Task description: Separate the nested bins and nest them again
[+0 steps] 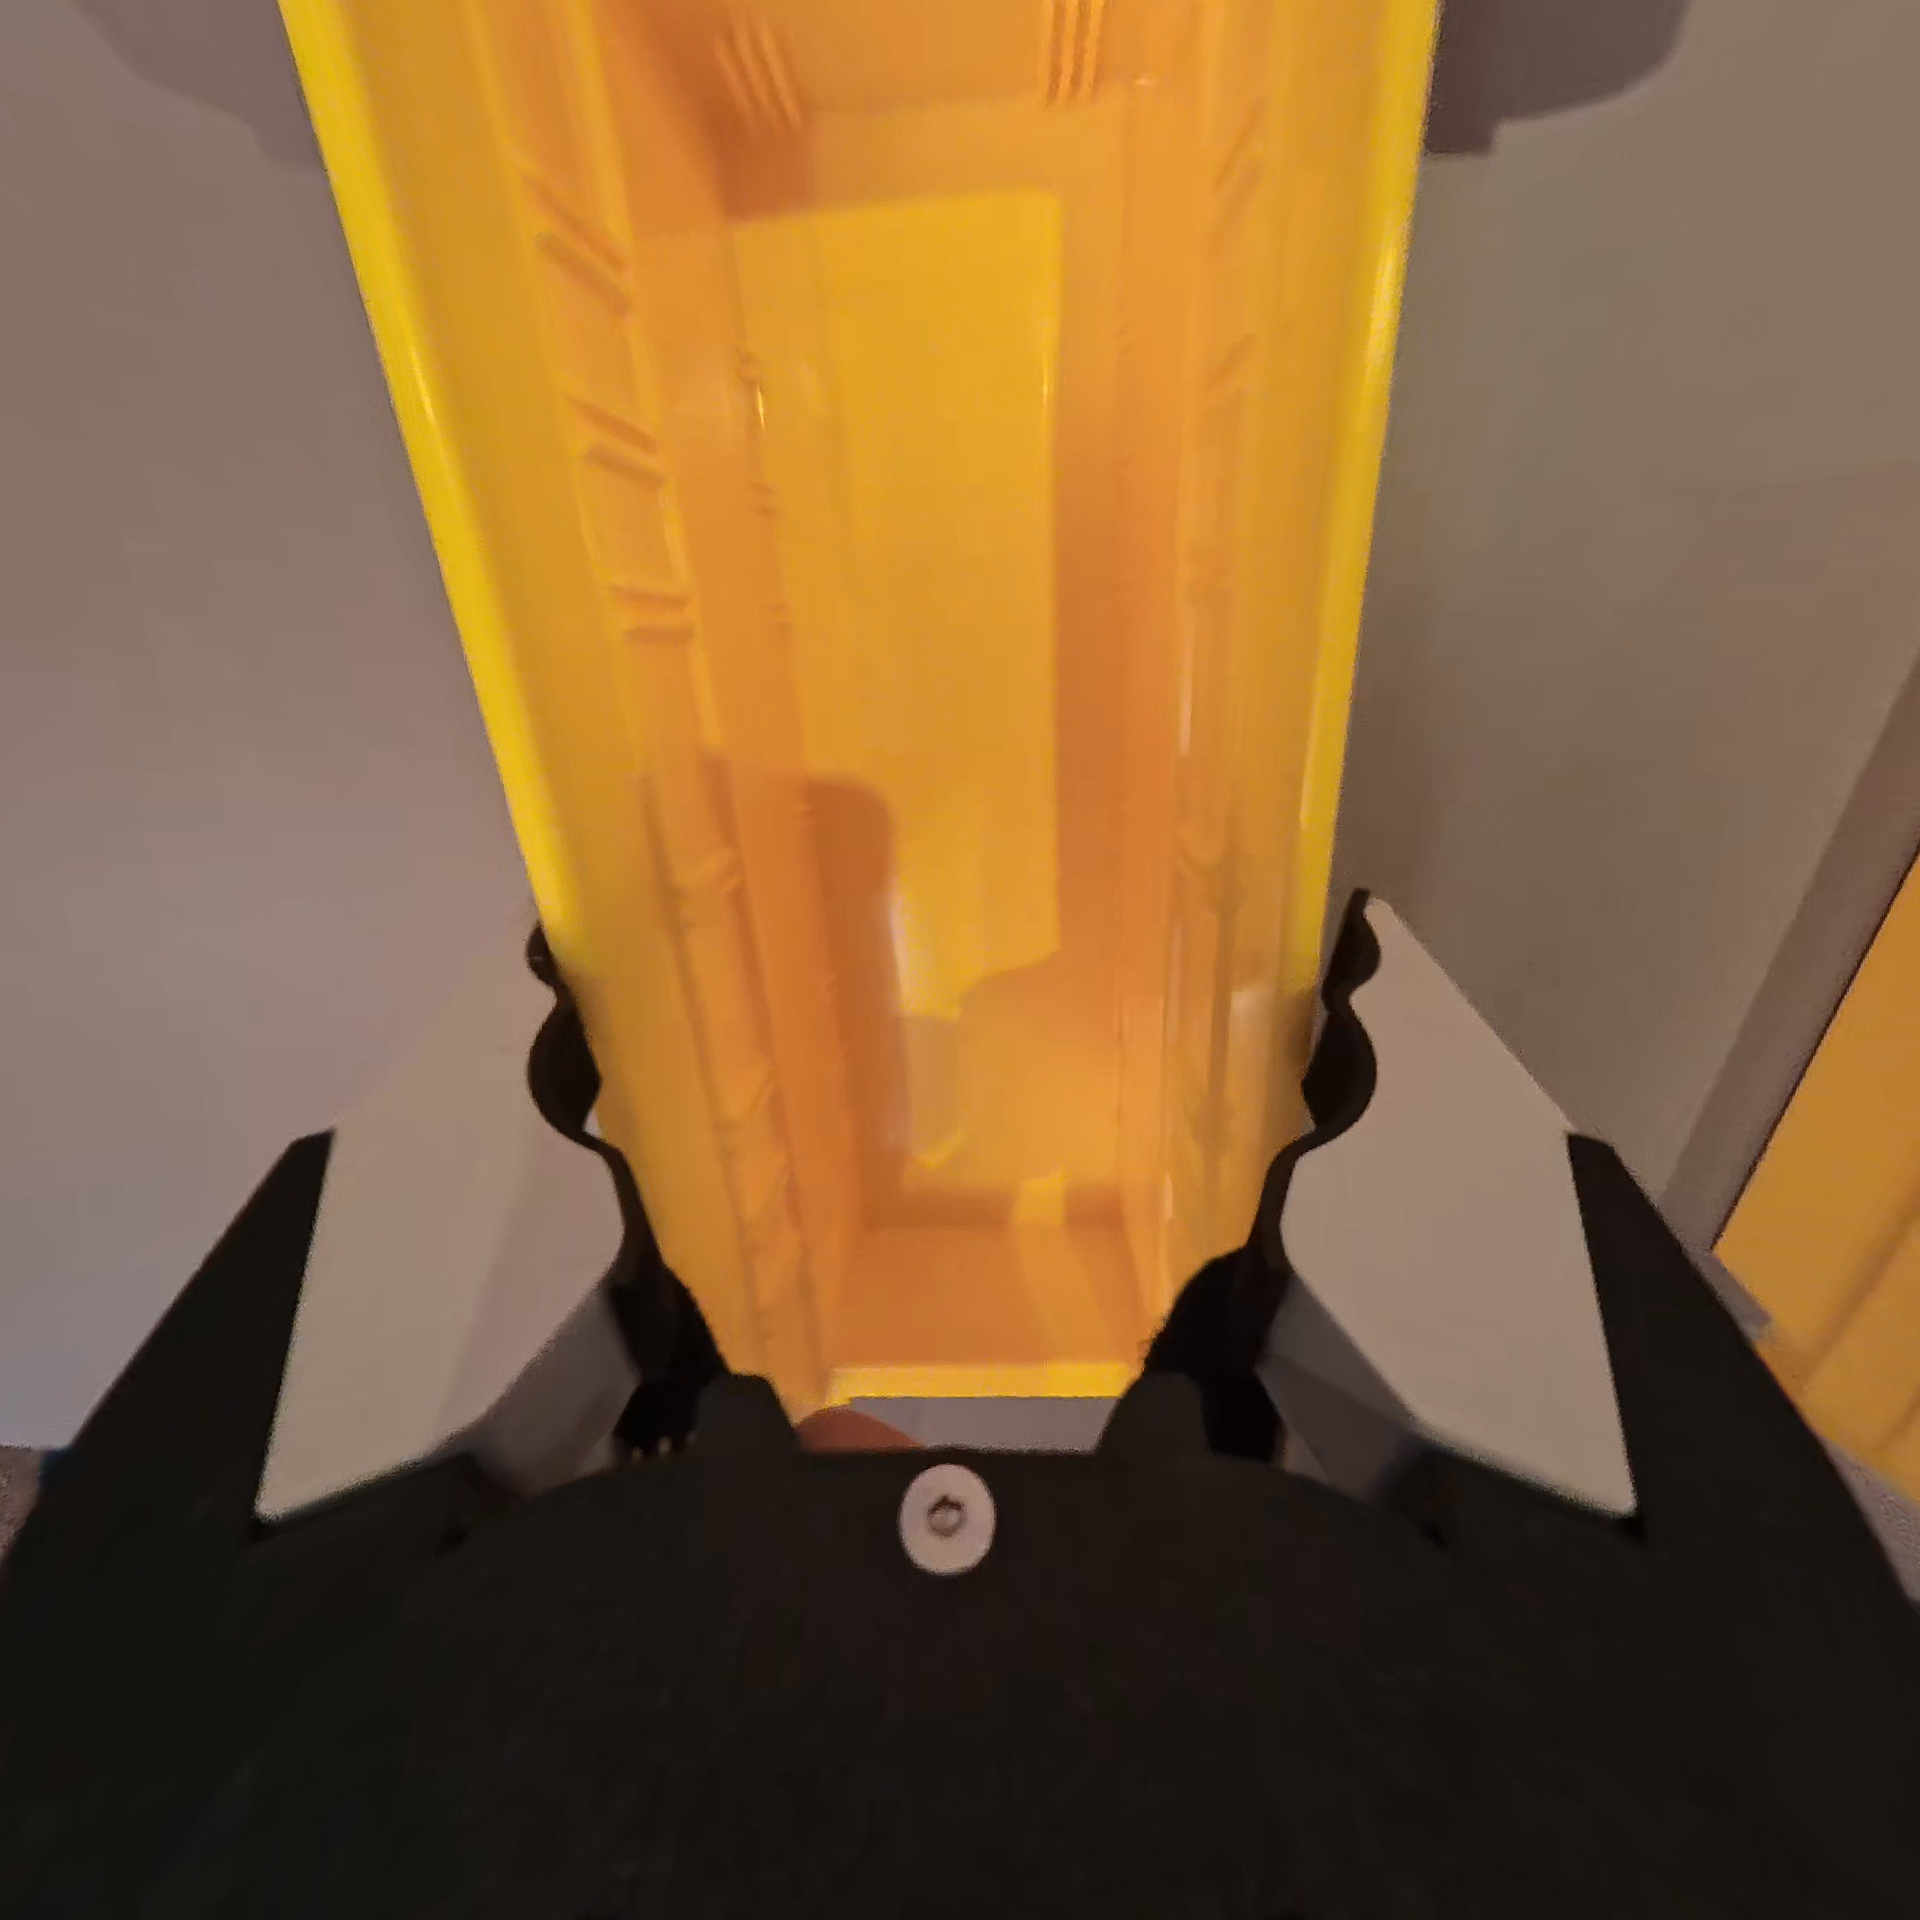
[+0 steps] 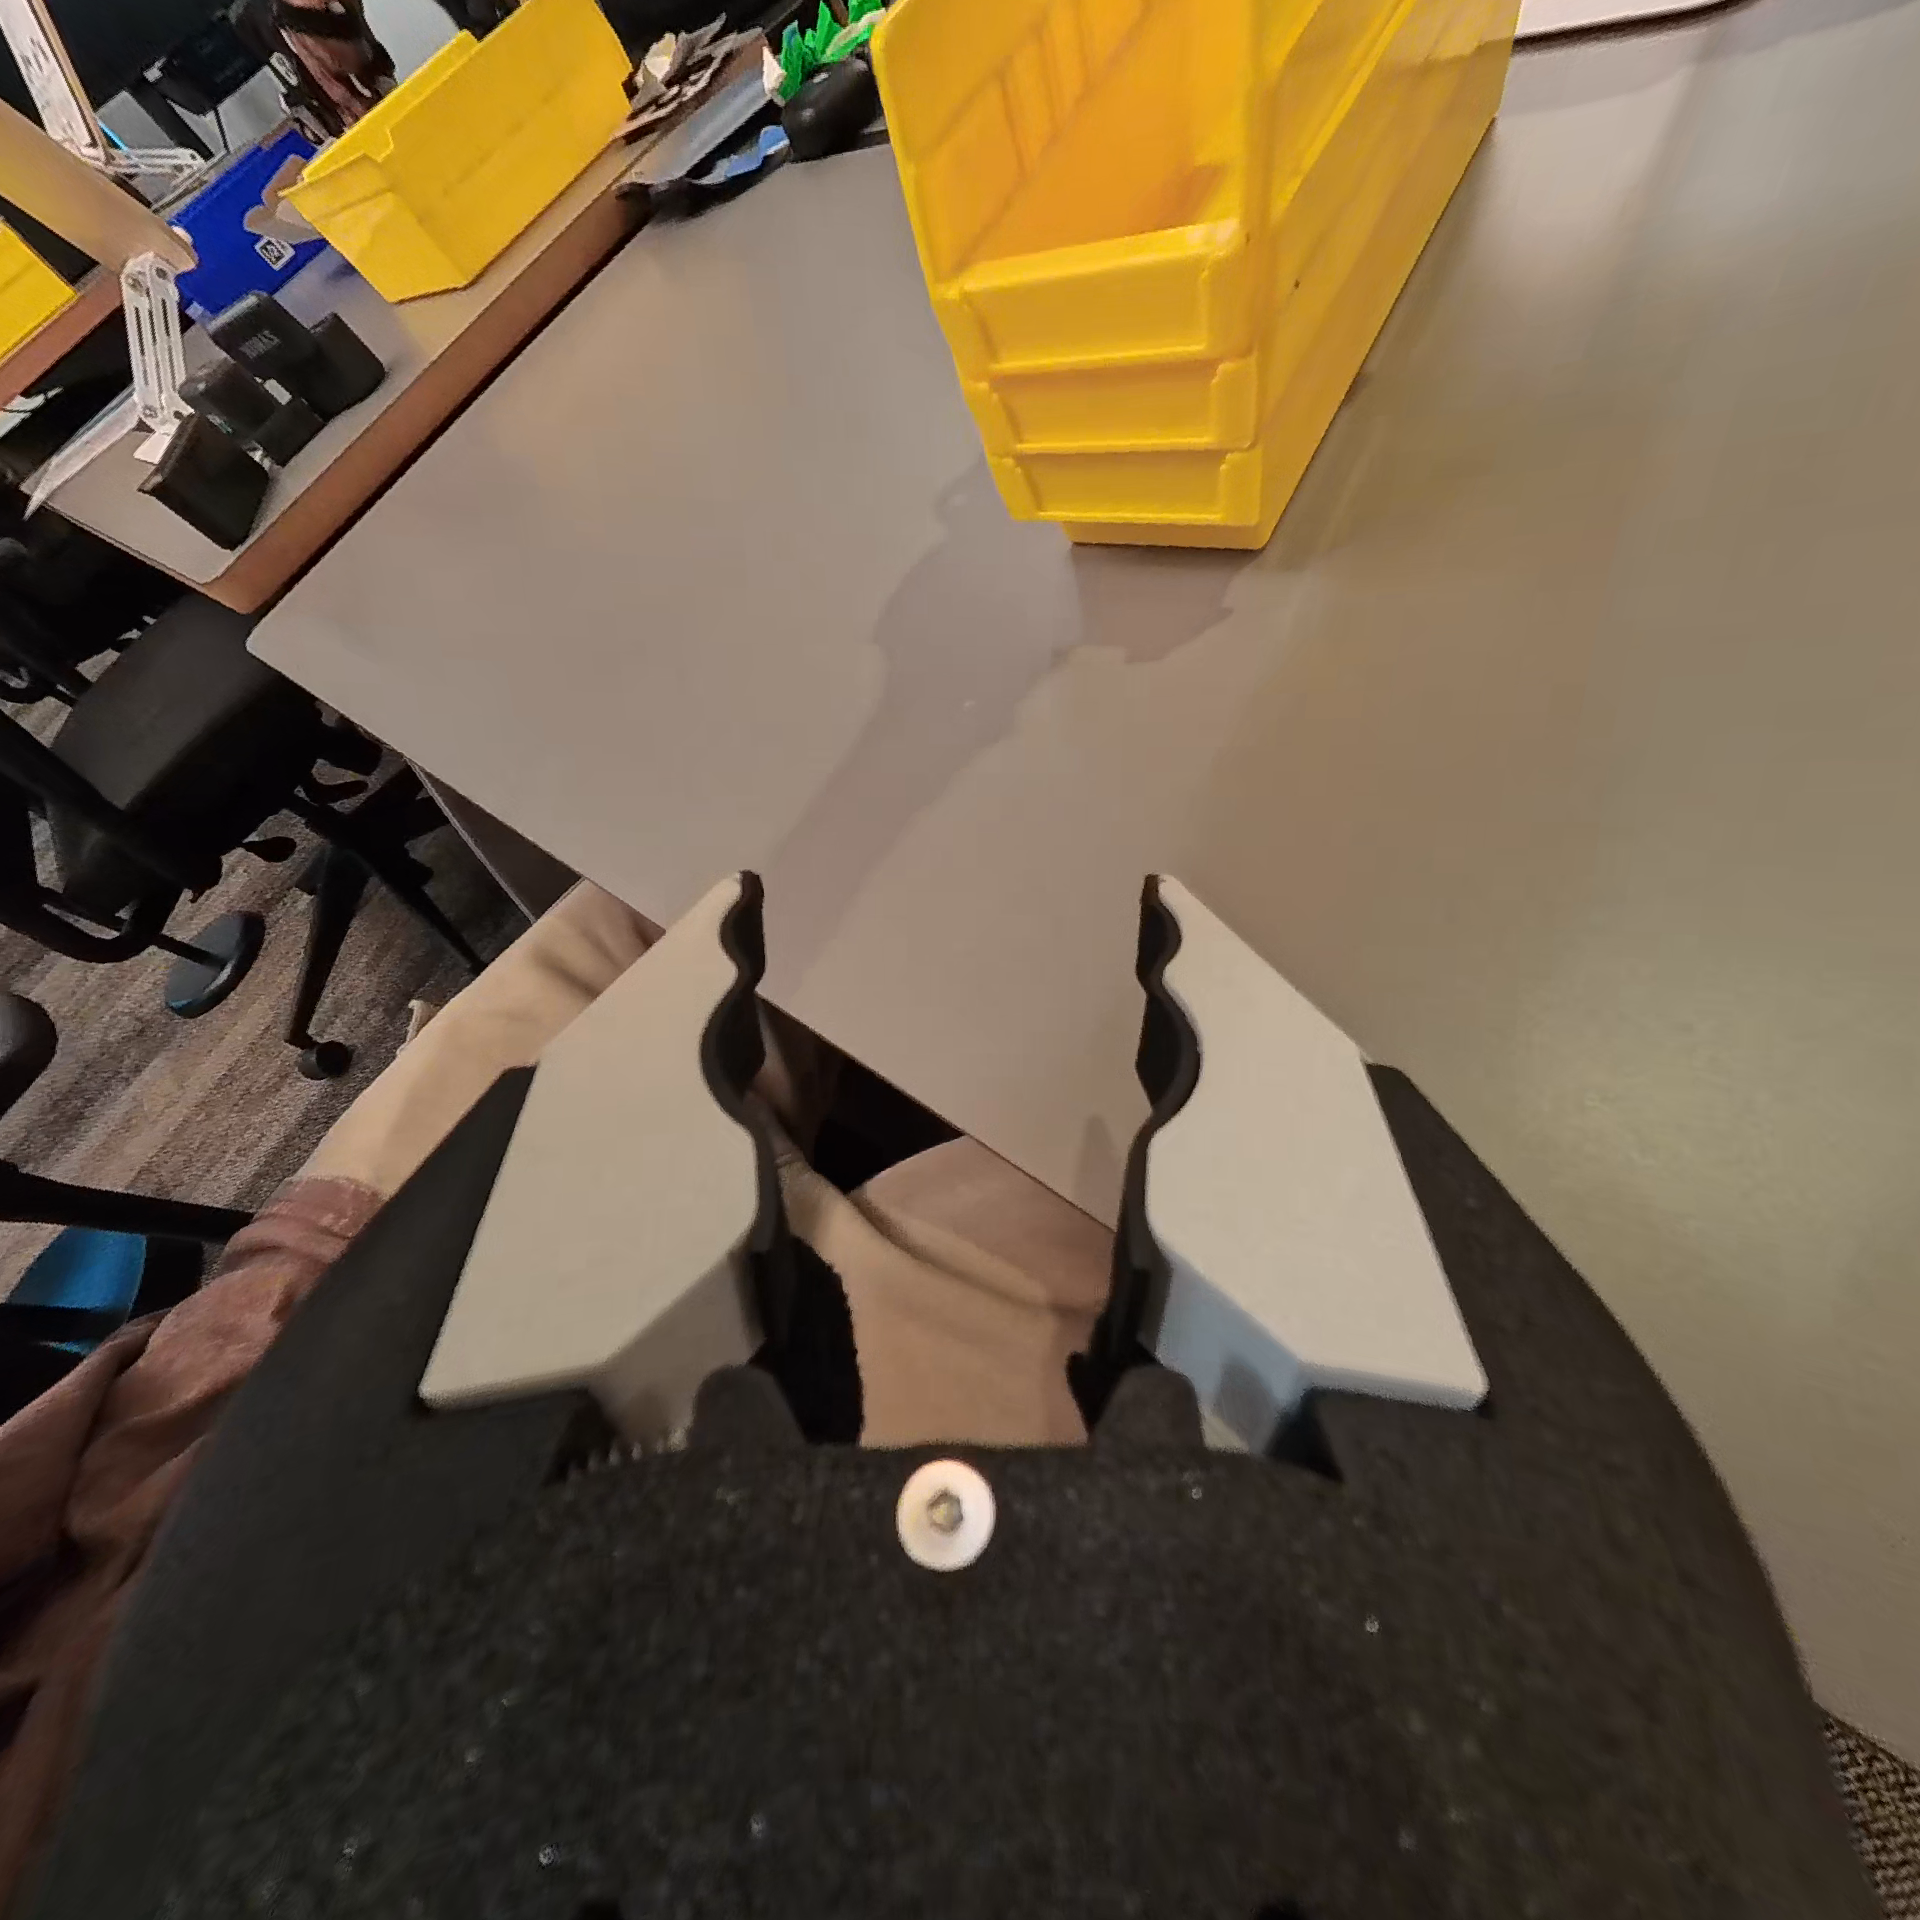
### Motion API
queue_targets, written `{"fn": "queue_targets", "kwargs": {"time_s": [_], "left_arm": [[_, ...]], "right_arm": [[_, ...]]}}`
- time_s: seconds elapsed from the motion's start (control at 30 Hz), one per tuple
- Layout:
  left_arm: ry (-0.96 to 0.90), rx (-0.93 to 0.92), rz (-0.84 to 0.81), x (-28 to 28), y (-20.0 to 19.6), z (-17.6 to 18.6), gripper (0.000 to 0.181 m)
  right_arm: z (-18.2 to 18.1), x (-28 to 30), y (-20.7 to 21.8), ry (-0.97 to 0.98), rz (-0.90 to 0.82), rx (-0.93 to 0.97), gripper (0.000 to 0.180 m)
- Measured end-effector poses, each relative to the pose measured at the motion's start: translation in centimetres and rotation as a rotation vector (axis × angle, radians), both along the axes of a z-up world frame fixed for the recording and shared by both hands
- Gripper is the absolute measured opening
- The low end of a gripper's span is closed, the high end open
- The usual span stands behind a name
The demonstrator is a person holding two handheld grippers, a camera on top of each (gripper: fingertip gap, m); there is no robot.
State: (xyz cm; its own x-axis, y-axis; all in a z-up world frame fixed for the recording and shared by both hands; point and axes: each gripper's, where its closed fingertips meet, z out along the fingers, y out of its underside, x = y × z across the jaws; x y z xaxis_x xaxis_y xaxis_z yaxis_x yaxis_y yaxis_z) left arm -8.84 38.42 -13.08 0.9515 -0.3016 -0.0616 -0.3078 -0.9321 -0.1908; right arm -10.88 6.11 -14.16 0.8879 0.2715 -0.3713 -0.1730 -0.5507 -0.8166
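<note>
While clamped across a long, ribbed yellow plastic bin (image 1: pixel 935 623), left gripper (image 1: pixel 951 935) grips its walls, right gripper (image 2: pixel 948 904) jaws wide, empty, nested stack (image 2: pixel 1174 270) beyond it on smooth grey table (image 2: pixel 623 571).

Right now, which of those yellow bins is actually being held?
The single yellow bin wedged between the left gripper fingers. The stack of three bins rests untouched on the grey table.

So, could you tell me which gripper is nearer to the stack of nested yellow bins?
Unclear: the right gripper hangs open, apart from the stack; the left gripper grips a separate bin.
</note>
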Motion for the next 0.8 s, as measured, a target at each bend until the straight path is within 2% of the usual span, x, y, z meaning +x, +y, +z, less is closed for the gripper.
{"fn": "queue_targets", "kwargs": {"time_s": [0.1,0.17,0.27,0.37,0.47,0.6,0.7,0.8], "left_arm": [[-0.023,0.104,-0.112,0.7,0.2,1.6,0.149],[-0.099,0.193,-0.230,2.0,-1.0,3.6,0.146],[-0.207,0.367,-0.431,1.5,-5.1,7.0,0.135],[-0.263,0.541,-0.592,-2.1,-10.7,8.3,0.129],[-0.303,0.696,-0.647,-7.6,-16.9,7.0,0.119],[-0.418,0.713,-0.664,-13.1,-25.0,2.3,0.112],[-0.486,0.727,-0.669,-15.6,-27.8,1.1,0.111],[-0.540,0.735,-0.657,-17.6,-28.2,0.6,0.108]], "right_arm": [[-0.2,0.0,0.1,-0.009,-0.003,-0.003,0.072],[-0.3,0.7,0.4,-0.027,-0.050,-0.001,0.079],[-0.3,1.3,0.4,-0.046,-0.068,-0.005,0.084],[-1.3,2.3,0.3,-0.094,-0.095,-0.037,0.088],[-1.4,4.1,0.4,-0.111,-0.186,-0.044,0.096],[-1.8,6.7,0.3,-0.136,-0.260,-0.069,0.102],[-2.1,9.3,0.5,-0.175,-0.307,-0.115,0.110],[0.0,13.4,1.6,-0.268,-0.393,-0.133,0.113]]}}
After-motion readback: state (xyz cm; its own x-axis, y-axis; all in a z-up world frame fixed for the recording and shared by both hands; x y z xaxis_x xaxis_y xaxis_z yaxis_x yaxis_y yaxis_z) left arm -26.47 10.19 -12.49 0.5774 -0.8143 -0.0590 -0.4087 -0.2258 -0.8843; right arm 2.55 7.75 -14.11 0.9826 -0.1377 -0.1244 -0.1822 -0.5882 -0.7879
